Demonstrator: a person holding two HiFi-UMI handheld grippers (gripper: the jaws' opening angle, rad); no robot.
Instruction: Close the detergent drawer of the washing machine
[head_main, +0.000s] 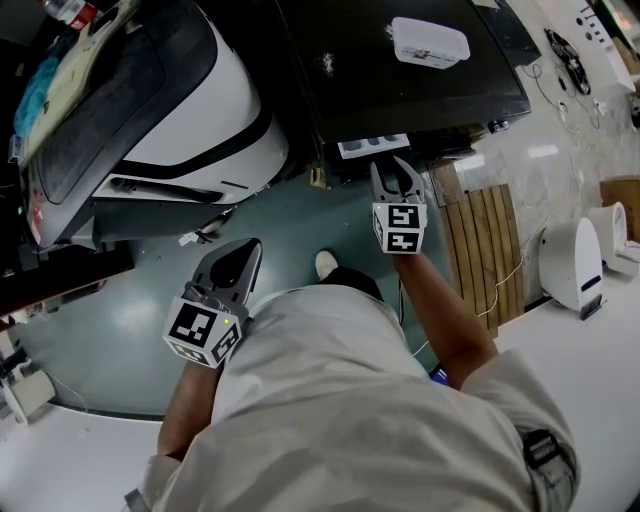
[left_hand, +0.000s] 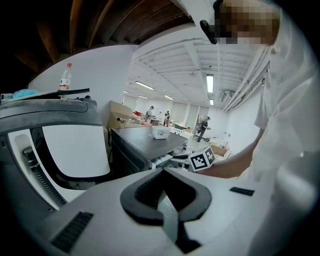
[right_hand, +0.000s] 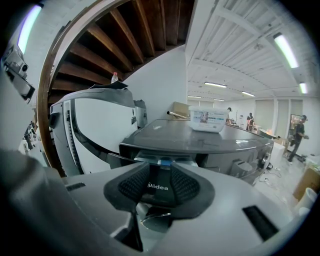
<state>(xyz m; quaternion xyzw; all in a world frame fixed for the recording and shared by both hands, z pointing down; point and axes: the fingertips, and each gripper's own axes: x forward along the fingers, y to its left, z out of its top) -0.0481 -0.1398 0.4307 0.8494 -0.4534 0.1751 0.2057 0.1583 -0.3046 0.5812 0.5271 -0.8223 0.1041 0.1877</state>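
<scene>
The dark washing machine (head_main: 400, 80) stands ahead of me, and its detergent drawer (head_main: 372, 146) sticks out of the front edge. My right gripper (head_main: 395, 165) points straight at the drawer, with its tips just short of the drawer or touching it. In the right gripper view the jaws (right_hand: 159, 172) stand open, and the drawer's dark front (right_hand: 158, 187), marked Midea, fills the gap between the pads (right_hand: 132, 185). Behind that front show the drawer's blue and white compartments. My left gripper (head_main: 252, 246) hangs lower left over the floor, shut and holding nothing (left_hand: 162, 171).
A white appliance with a dark lid (head_main: 200, 110) stands to the left of the washing machine, with a bottle (right_hand: 115, 77) on top. On the washing machine sits a white box (head_main: 430, 42). A wooden slatted platform (head_main: 485, 250) and a white device (head_main: 572, 265) are on the right.
</scene>
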